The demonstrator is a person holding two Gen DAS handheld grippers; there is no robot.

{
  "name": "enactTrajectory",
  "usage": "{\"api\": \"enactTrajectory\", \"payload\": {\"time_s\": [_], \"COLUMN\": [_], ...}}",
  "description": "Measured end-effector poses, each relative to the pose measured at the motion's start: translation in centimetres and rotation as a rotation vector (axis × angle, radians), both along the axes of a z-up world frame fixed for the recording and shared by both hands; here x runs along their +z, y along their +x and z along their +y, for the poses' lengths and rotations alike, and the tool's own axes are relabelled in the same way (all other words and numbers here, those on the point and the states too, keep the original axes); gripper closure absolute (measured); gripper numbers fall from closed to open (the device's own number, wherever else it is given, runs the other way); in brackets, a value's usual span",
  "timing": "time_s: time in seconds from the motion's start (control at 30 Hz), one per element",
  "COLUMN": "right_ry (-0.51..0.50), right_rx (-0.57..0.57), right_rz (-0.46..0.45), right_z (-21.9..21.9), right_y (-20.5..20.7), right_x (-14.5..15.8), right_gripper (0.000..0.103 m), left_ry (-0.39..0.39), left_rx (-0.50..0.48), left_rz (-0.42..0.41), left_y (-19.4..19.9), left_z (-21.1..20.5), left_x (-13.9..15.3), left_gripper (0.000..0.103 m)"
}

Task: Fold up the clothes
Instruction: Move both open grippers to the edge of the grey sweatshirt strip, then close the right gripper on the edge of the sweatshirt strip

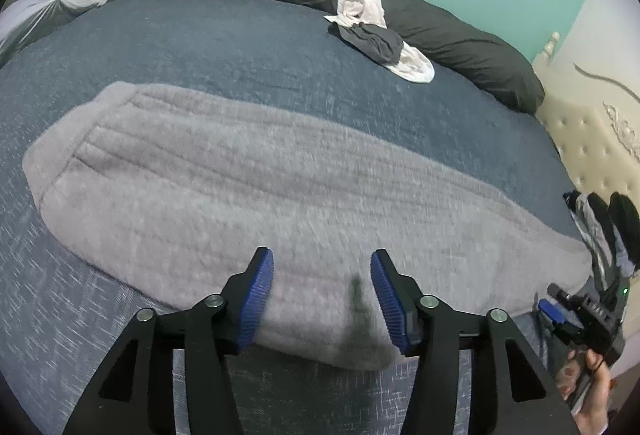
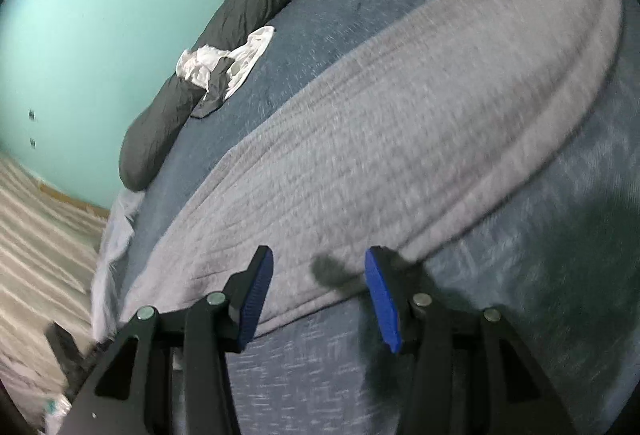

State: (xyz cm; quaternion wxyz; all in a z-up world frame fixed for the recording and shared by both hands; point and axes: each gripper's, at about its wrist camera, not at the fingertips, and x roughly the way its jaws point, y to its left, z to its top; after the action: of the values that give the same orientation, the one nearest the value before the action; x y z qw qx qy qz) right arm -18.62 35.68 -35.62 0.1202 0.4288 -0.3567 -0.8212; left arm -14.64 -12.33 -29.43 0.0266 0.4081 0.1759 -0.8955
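Note:
A long grey fleece garment (image 1: 256,191) lies flat across the blue bedspread (image 1: 240,47), folded into a narrow strip. My left gripper (image 1: 322,267) hovers open over its near edge, nothing between the blue pads. In the right wrist view the same grey garment (image 2: 400,123) stretches away up to the right. My right gripper (image 2: 319,267) stands open above its near hem, holding nothing. The right gripper (image 1: 560,319) also shows at the left view's lower right, held by a hand (image 1: 592,391).
A small heap of pale and dark clothes (image 1: 372,27) lies by the long dark pillow (image 1: 440,31) at the far side. More dark garments (image 1: 608,231) sit at the bed's right edge by a tufted cream headboard (image 1: 592,139). Striped floor (image 2: 40,235) lies left of the bed.

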Motion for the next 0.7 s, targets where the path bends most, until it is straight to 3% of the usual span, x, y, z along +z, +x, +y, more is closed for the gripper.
{"api": "enactTrajectory", "payload": {"time_s": [0.23,0.43,0.53,0.67,0.7], "right_ry": [-0.053,-0.051,-0.035,-0.030,-0.034], "right_rx": [0.033,0.040,0.042,0.036,0.032], "right_rz": [-0.057,-0.014,-0.001,0.012,0.021], "right_z": [-2.0,-2.9,-3.1,-3.0,-2.8], "right_y": [1.0,0.5,0.2,0.0,0.0], "right_x": [-1.2,-1.4,-1.3,-1.2,-1.0], "right_gripper": [0.054,0.054,0.064,0.092,0.095], "left_ry": [-0.002,0.009,-0.008,-0.008,-0.007], "left_rx": [-0.023,-0.016,-0.020,-0.020,-0.019], "left_rz": [0.005,0.026,0.032,0.026,0.024], "left_y": [-0.1,-0.2,-0.1,0.0,0.0], "left_z": [1.2,1.2,1.3,1.2,1.1], "left_x": [-0.8,-0.5,-0.4,-0.6,-0.7], "left_gripper": [0.045,0.044,0.043,0.042,0.042]}}
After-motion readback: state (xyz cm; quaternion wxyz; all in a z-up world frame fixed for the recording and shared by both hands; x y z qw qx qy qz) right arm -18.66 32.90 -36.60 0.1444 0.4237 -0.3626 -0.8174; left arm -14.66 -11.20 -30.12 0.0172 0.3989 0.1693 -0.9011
